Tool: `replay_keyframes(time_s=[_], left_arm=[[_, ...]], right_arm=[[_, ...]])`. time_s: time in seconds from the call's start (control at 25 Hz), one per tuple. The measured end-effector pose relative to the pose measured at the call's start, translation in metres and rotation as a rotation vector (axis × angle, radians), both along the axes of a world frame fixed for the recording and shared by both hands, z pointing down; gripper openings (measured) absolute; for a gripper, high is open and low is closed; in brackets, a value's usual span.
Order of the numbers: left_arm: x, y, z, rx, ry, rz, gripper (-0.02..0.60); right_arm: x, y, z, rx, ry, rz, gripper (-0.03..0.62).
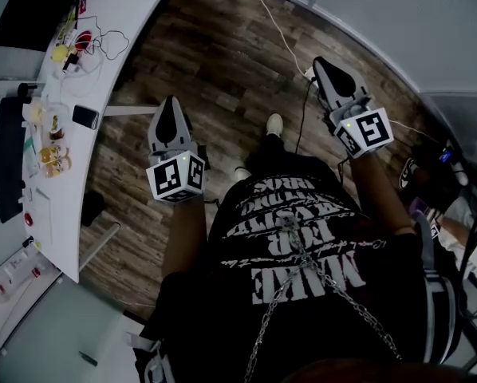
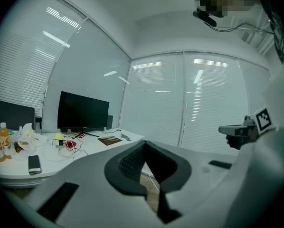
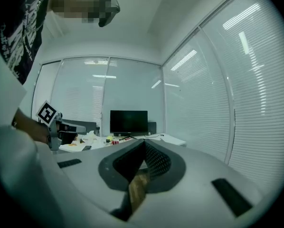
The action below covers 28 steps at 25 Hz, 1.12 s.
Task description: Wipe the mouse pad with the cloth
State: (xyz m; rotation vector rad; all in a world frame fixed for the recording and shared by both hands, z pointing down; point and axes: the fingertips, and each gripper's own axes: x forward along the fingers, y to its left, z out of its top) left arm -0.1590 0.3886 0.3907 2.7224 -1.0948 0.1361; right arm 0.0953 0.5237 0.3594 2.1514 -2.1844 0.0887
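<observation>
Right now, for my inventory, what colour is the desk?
White; the desk shows best in the head view.

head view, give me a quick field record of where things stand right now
left gripper: shut, empty, over the brown wooden floor
right gripper: shut, empty, over the floor
curved white desk: off to the left, apart from both grippers
on desk: black monitor, black phone, flat brown rectangle, possibly the mouse pad
cloth: not visible
</observation>
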Motion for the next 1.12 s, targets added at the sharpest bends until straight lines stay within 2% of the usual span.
replay_keyframes(time_s=[0.36,0.64,1.0,1.12], left_arm=[[0.080,-0.043,-0.007,-0.007,0.002,-0.034,0.006],[0.123,-0.052,-0.018,0.015,0.017,-0.071,0.006],[0.103,-0.083,-0.018,-0.004,0.035,-0.141,0.006],[0.098,-0.103,-0.012,0.000,0.036,-0.154,0.006]], right_arm=[[0.070,-0.051,-0.004,-0.021,-0.005,-0.078,-0.006],[0.112,-0.079,-0.008,-0.037,-0.012,-0.147,-0.006],[0.084,-0.128,-0.009,-0.046,-0.045,-0.257,-0.006],[0.082,-0.153,-0.011,-0.035,-0.036,-0.264,-0.006]])
